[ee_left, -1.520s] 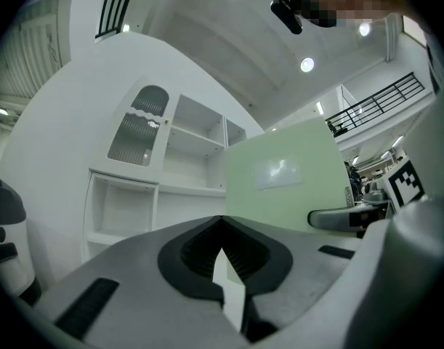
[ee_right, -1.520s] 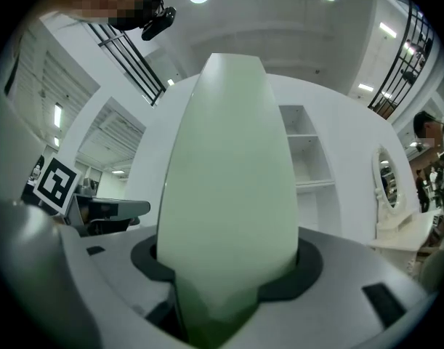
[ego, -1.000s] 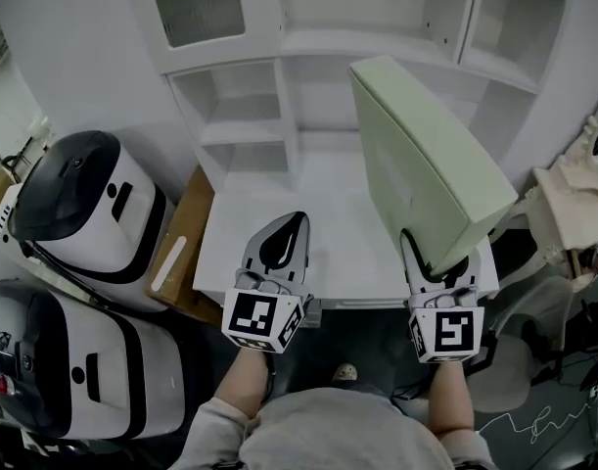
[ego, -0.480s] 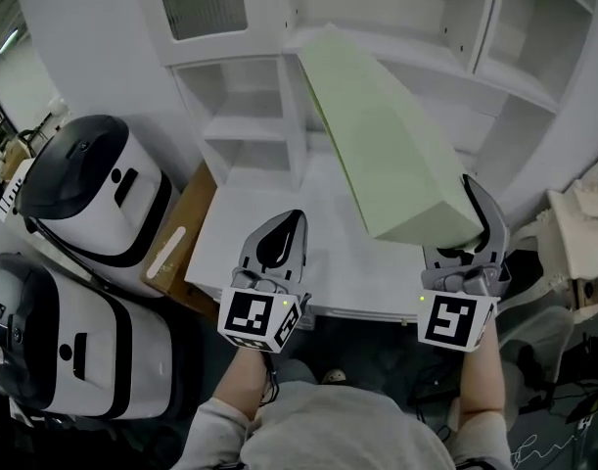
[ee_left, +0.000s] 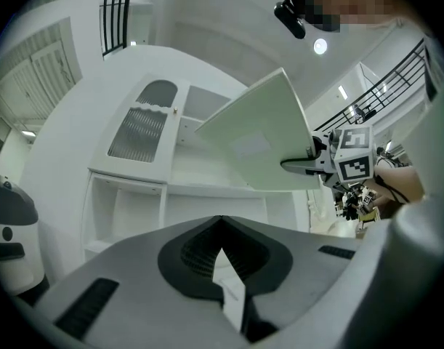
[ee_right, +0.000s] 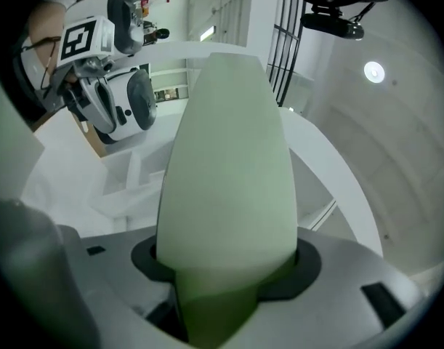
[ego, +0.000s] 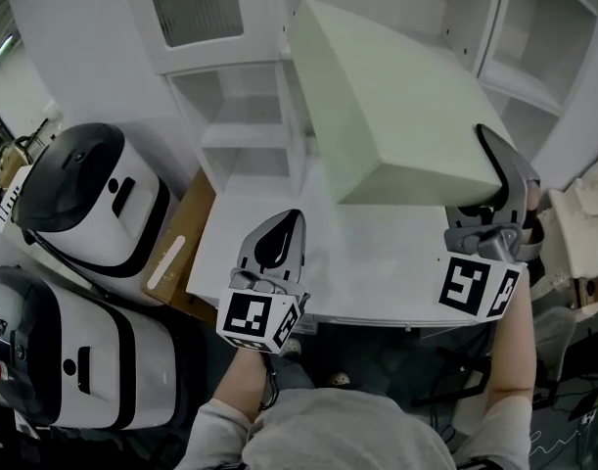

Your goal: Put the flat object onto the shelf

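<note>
Slab (ego: 396, 96) position is the main change. A second ago the pale green slab rose steeply from the near right edge of the worktop (ego: 377, 272). Half a second ago it leaned edge-on toward the shelf unit (ego: 240, 135). Now it is rolled much flatter, its broad face turned up to the head view, and it is carried higher and further back. It hangs in the air above the rear right of the worktop, in front of the shelf unit. Its far corner overlaps the upper ledge in the head view, though I cannot tell if it touches.

The right tongs (ego: 494, 150) are clamped on the slab's near right edge. Their own view shows the slab (ee_right: 229, 166) filling the gap between the two jaws (ee_right: 229, 267). They have swung out to the right and risen, and their marker cube is now tilted.

The left tongs (ego: 295, 217) have barely moved. They hover over the near edge of the worktop, jaws together with nothing between them (ee_left: 220, 220). From their view the slab (ee_left: 258, 144) slopes up to the left, with the right tongs (ee_left: 309, 164) gripping its right edge.
</note>
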### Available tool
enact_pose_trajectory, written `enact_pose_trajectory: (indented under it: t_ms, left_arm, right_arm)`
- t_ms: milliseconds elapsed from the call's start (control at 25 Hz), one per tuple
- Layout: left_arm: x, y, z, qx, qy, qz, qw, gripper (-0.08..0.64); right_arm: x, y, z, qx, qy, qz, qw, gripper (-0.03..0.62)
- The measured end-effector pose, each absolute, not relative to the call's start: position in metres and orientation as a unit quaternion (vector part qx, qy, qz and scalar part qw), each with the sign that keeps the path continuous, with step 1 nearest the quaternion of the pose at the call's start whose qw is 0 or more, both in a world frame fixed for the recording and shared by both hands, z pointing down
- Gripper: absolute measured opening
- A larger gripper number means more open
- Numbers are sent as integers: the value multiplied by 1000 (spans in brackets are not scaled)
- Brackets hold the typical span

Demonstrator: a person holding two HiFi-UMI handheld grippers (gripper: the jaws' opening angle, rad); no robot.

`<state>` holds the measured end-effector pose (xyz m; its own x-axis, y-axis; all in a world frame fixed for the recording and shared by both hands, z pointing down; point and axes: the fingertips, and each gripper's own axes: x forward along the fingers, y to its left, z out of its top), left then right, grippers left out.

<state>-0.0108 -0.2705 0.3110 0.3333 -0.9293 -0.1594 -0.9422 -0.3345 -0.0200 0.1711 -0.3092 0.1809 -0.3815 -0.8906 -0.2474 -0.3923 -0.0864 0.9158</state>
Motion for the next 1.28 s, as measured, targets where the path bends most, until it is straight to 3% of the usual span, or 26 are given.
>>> enact_pose_trajectory:
  t_ms: [1280]
  left_arm:
    - [-63, -379, 308, -870, 487, 62, 45, 15]
  right_arm:
    - [114, -475, 180, 499, -518, -552, 421, 282]
